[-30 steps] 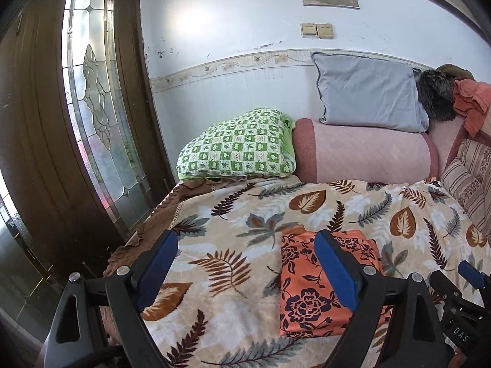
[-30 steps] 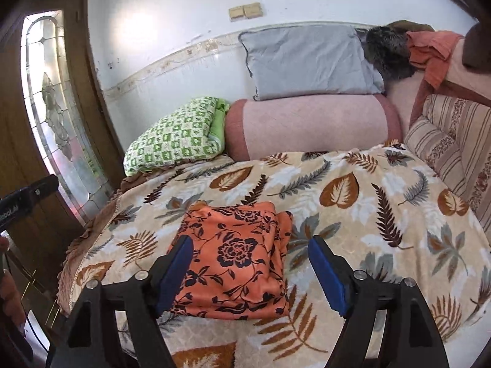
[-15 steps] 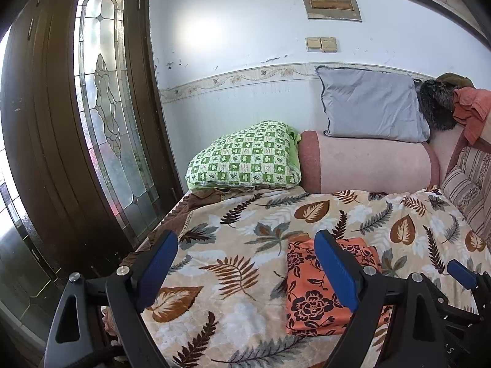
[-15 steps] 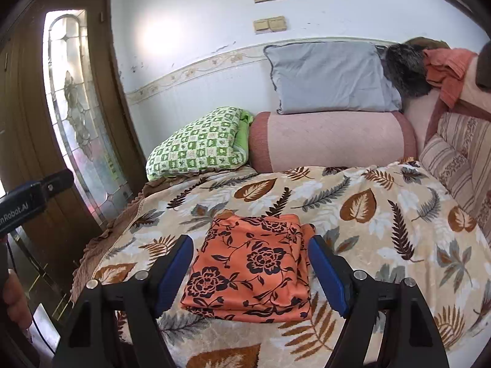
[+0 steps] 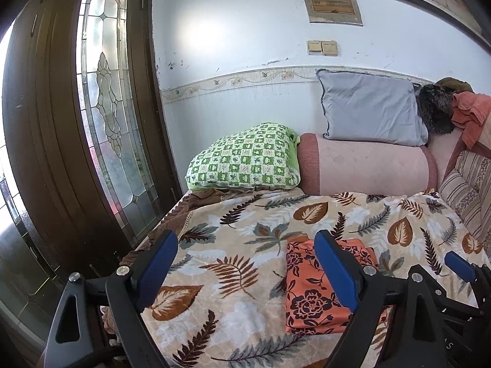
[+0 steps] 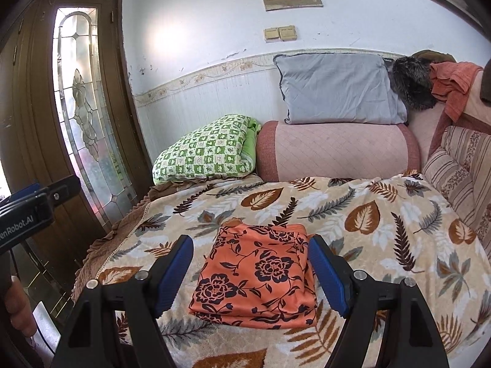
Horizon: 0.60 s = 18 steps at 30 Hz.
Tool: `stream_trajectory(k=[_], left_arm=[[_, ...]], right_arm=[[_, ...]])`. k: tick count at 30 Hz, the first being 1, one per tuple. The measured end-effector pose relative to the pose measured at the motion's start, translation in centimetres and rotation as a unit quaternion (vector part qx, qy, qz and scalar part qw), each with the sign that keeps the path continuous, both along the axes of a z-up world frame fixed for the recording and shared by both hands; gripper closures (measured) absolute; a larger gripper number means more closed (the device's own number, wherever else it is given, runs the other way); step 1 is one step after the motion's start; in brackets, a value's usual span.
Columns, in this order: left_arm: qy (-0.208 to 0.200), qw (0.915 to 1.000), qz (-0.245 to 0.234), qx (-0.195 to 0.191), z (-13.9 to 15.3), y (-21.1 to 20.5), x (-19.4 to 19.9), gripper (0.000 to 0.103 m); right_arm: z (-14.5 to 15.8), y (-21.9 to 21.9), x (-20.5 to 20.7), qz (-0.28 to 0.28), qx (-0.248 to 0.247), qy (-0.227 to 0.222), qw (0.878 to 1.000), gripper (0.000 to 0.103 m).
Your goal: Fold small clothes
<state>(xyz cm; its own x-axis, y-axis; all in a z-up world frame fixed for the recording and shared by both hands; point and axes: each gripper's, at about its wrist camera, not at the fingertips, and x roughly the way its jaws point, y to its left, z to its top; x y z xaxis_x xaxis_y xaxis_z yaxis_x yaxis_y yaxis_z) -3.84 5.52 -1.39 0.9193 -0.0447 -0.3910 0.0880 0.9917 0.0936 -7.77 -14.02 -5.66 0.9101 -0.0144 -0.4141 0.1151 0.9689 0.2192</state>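
An orange cloth with a dark flower print [image 6: 260, 273] lies folded into a neat rectangle on the leaf-patterned blanket [image 6: 368, 224]. My right gripper [image 6: 250, 257] hovers above and in front of it, jaws open, nothing between the blue pads. My left gripper [image 5: 245, 254] hangs open over the blanket to the left of the folded cloth [image 5: 310, 294], which its right finger partly covers. The right gripper's blue tip [image 5: 460, 265] shows at the right edge of the left wrist view. The left gripper's body [image 6: 27, 211] shows at the left edge of the right wrist view.
A green checked pillow [image 5: 245, 162], a pink bolster [image 5: 365, 165] and a grey cushion [image 5: 371, 113] lie against the wall. Striped cushions [image 6: 460, 178] and heaped clothes [image 6: 454, 82] sit at the right. A wooden door with patterned glass [image 5: 107, 107] stands left of the bed.
Both grippers have drawn back and up from the folded cloth, which now looks smaller and farther off. The cloth has not moved and both grippers stay open.
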Motion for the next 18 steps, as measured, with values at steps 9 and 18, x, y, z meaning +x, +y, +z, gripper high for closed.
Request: stream_trajectory(k=[9,18], left_arm=[[-0.023,0.9983,0.035,0.041,-0.2,-0.2,-0.3,0.012],[-0.009,0.9987,0.012,0.049,-0.7,-1.0,0.4,0.012]], right_arm=[[0.2,-0.3,0.1,0.000,0.000,-0.006,1.000,0.023],[-0.2,-1.0,0.7,-0.004,0.005,-0.002,1.000,0.023]])
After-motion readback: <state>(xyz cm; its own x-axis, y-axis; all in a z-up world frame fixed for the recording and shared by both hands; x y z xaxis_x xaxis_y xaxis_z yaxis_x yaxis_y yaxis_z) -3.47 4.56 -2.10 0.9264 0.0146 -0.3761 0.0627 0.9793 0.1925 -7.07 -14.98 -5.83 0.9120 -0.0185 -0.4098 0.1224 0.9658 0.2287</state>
